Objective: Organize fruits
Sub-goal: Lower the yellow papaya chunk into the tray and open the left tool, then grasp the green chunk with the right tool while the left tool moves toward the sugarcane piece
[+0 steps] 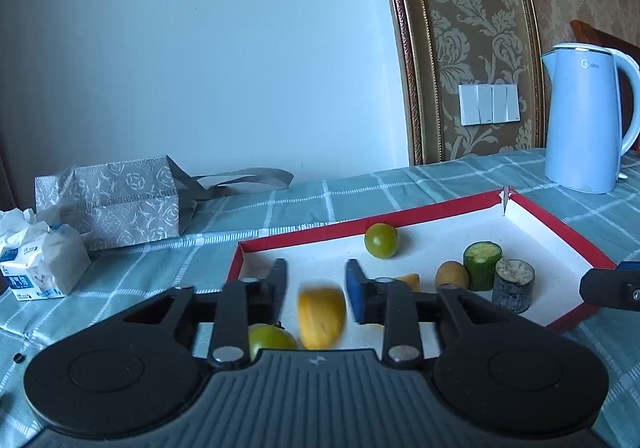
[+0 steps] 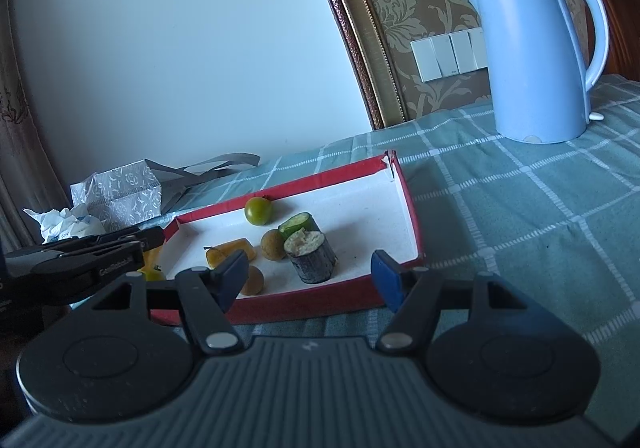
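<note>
**Ana:** Fruits mostly sit inside the shallow red-edged white tray point(image 2: 404, 203): a round green tomato point(image 2: 258, 210) by the far wall, a green cucumber chunk point(image 2: 299, 224), a dark cut cylinder point(image 2: 311, 256), a brown round fruit point(image 2: 273, 244).

**Ben:** And the blurred yellow wedge point(image 1: 321, 318)?

**Ana:** It lies in the tray between the left gripper point(image 1: 316, 290) fingers, which stand apart, not pressing it. A second green tomato point(image 1: 271, 340) lies just beside it.

**Ben:** The right gripper point(image 2: 310, 280)?

**Ana:** Jaws apart, empty, at the tray's near edge. I'd judge the gathering nearly done; only tidying is left.
</note>
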Available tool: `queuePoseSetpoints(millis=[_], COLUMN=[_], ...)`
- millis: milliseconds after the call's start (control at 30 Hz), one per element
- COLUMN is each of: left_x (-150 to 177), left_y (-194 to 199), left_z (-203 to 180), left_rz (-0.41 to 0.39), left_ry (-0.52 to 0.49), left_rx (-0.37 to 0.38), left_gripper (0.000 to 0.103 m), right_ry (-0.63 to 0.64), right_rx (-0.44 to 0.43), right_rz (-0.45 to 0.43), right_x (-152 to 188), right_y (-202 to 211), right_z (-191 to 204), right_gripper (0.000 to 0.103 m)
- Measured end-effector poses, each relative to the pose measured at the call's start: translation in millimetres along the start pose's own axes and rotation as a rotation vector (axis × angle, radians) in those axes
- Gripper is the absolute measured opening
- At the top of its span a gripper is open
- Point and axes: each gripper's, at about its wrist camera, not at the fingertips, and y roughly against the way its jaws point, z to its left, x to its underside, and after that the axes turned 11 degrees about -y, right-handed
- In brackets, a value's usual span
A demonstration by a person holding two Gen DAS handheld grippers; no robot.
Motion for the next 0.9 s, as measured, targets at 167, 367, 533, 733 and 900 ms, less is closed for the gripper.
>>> queuePoseSetpoints(millis=[167,367,533,733,900], left_x=[0,11,40,76,97], left_y=[14,43,79,112,110], left_z=[6,32,61,84,93], left_rz=[-0.075,-0.074,-0.058,-0.046,-0.009], left_ry=[0.016,0.064,0.125,0.167,0.185], left_rx=[-0.044,0.002,0.028,-0.003,-0.011], left_gripper=[0.092,0.092,0.092,0.092,0.092], right_ry=[-0.005,-0.003,0.041,0.098,0.151], right_rx=[-0.001,-0.027,-0.099,-0.182,-0.252], right_rz=[0.0,0.006,0.04,0.091,0.159], right_x=[-1,-1,4,12,21], right_y=[0,2,4,6,5], right_z=[-1,1,12,29,43], right_gripper=[0.066,0.066,0.066,0.076,0.076])
